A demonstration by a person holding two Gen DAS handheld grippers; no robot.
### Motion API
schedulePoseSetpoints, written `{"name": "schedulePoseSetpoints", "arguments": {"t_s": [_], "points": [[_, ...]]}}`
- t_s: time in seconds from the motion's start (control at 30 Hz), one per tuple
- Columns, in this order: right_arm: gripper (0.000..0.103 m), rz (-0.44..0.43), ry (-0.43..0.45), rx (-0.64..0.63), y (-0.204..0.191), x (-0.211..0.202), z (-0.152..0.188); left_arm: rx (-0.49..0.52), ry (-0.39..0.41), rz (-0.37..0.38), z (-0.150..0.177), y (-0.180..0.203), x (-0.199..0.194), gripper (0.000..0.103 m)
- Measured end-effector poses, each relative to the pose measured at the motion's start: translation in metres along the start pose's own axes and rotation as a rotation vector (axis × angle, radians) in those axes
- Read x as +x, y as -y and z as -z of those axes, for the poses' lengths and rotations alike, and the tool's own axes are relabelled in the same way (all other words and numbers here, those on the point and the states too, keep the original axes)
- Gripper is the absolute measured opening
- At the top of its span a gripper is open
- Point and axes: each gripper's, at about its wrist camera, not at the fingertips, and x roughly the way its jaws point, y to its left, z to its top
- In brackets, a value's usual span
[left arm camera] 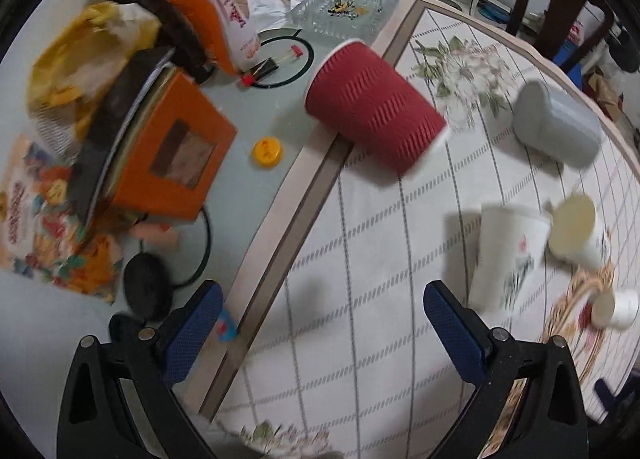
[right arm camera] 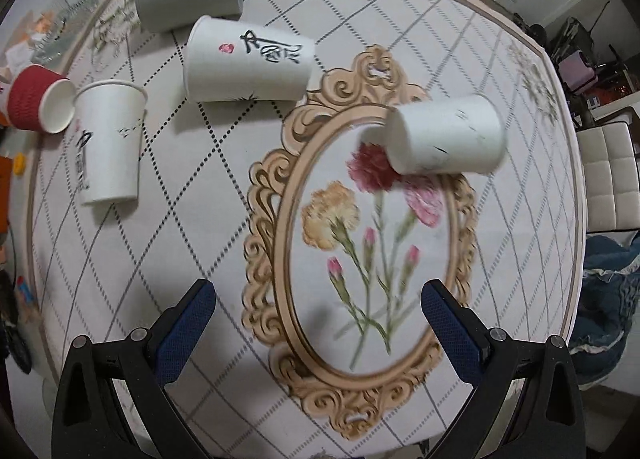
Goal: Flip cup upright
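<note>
1. Your left gripper [left arm camera: 323,311] hangs above the tabletop [left arm camera: 360,259] with its jaws spread wide and nothing between them.
2. Your right gripper [right arm camera: 318,309] is the same: jaws wide apart, empty, over the oval flower print on the mat [right arm camera: 372,243].
3. The red ribbed cup [left arm camera: 374,109] lies on its side at the mat's edge, ahead of your left gripper, its white rim turned toward the lower right in the left wrist view.
4. The grey cup [left arm camera: 558,123] lies on its side well to the right of the red one.
5. In your right wrist view, a white cup with black lettering [right arm camera: 246,61] lies on its side just below the grey cup.
6. Another tall white cup [right arm camera: 108,143] lies beside the red cup's mouth, apparently touching it.
7. A plain white cup [right arm camera: 446,135] lies on its side at the top of the oval frame, ahead of your right gripper, apart from the others.
8. Left of the mat sit an orange box [left arm camera: 172,151], a yellow bottle cap [left arm camera: 267,153] and a glass ashtray [left arm camera: 348,9].
</note>
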Motion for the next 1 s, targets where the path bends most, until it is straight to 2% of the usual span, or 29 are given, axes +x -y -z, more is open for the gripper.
{"name": "schedulePoseSetpoints", "arguments": {"t_s": [0.2, 0.53, 0.63, 0.7, 0.73, 0.83, 1.0], "points": [[0.103, 0.002, -0.031, -0.005, -0.020, 0.016, -0.034, -0.043, -0.011, 0.041, -0.047, -0.003, 0.022, 0.102], [0.103, 0.009, -0.033, 0.028, -0.029, 0.026, -0.072, -0.176, -0.091, 0.206, -0.105, 0.004, 0.069, 0.102], [0.103, 0.013, -0.038, 0.031, -0.028, 0.031, -0.074, -0.228, -0.104, 0.234, -0.118, 0.005, 0.081, 0.097], [0.103, 0.018, -0.043, 0.027, -0.030, 0.033, -0.075, -0.253, -0.106, 0.238, -0.126, 0.005, 0.088, 0.090], [0.103, 0.018, -0.045, 0.026, -0.031, 0.034, -0.076, -0.255, -0.103, 0.241, -0.128, 0.005, 0.089, 0.081], [0.103, 0.020, -0.045, 0.025, -0.032, 0.033, -0.078, -0.220, -0.064, 0.222, -0.133, 0.008, 0.085, 0.081], [0.103, 0.032, -0.034, 0.036, -0.026, 0.028, -0.072, -0.064, 0.011, 0.139, -0.134, 0.023, 0.071, 0.080]]}}
